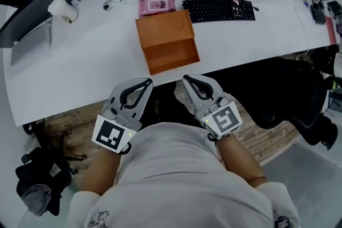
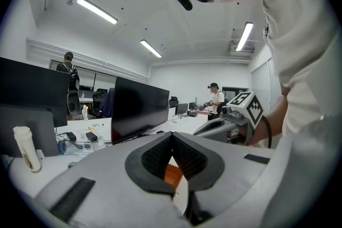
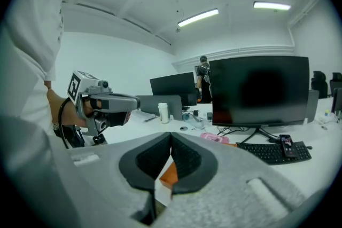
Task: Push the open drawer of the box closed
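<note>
Left gripper (image 1: pixel 145 83) hangs just off the worktop's (image 1: pixel 80 67) front edge, below-left of the box. Its jaws are pressed together at the tips, nothing btwn them. Box (image 1: pixel 163 28) sits mid-worktop, orange, turned a bit askew, w/ a flat paler top and a small notch at its back edge. Its drawer (image 1: pixel 173 55) is pulled out toward the person: inside bare, deeper orange, front wall near the worktop's front edge. Right gripper (image 1: pixel 187 79) sits just below-right of the drawer front, apart from it. Its jaws are closed tip to tip, also empty. Pink case (image 1: pixel 156 6) lies right behind the box, and a keyboard (image 1: pixel 216 9) is to the case's right.
</note>
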The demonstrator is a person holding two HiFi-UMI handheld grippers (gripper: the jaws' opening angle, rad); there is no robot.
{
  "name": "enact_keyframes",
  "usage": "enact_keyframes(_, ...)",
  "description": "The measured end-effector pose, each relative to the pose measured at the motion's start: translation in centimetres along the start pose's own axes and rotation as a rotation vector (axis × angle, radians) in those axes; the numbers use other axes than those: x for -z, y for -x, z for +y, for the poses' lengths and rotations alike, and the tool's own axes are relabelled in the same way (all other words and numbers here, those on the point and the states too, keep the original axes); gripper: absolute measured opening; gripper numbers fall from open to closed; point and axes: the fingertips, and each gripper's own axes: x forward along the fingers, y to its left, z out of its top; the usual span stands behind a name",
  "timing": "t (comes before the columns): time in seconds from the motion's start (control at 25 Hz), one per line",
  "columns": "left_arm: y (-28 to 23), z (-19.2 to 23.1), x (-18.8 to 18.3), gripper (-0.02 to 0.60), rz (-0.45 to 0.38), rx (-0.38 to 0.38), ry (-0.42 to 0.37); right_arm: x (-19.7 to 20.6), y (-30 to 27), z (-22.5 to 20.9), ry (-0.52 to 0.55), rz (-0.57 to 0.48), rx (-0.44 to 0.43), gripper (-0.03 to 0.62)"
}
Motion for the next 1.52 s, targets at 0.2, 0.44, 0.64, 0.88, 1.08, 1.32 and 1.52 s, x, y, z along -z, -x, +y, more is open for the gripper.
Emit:
enact_keyframes(0.2,-1.6,0.7,2.0,-0.002,0.025,-0.006,0.018,1.7,-0.7,-1.2,-0.030,0.027,-0.006,0.003)
enact_keyframes(0.44,-3.5,1.4,4.3,-0.002,0.049,0.004,0.032,4.4,-1.6,-2.5,-0.052,0.065,-0.014,0.018)
enact_keyframes(0.64,-5.1,2.3,6.2,-0.002,0.071,0.000,0.042,7.1,-2.6,-3.4,-0.079,0.107,-0.019,0.027)
enact_keyframes(0.88,-6.7,3.6,9.9,-0.002,0.106,-0.011,0.057,12.7,-3.8,-4.8,-0.114,0.199,-0.017,0.038)
enact_keyframes(1.08,-7.3,4.5,13.2,-0.002,0.138,-0.022,0.077,16.9,-4.6,-5.2,-0.163,0.264,-0.023,0.048)
enact_keyframes(1.32,-7.6,5.4,16.5,-0.002,0.171,-0.044,0.088,20.8,-6.1,-5.2,-0.205,0.316,-0.037,0.060)
enact_keyframes(1.52,-7.8,5.2,18.3,-0.002,0.195,-0.032,0.095,24.0,-7.5,-5.3,-0.252,0.358,-0.049,0.075)
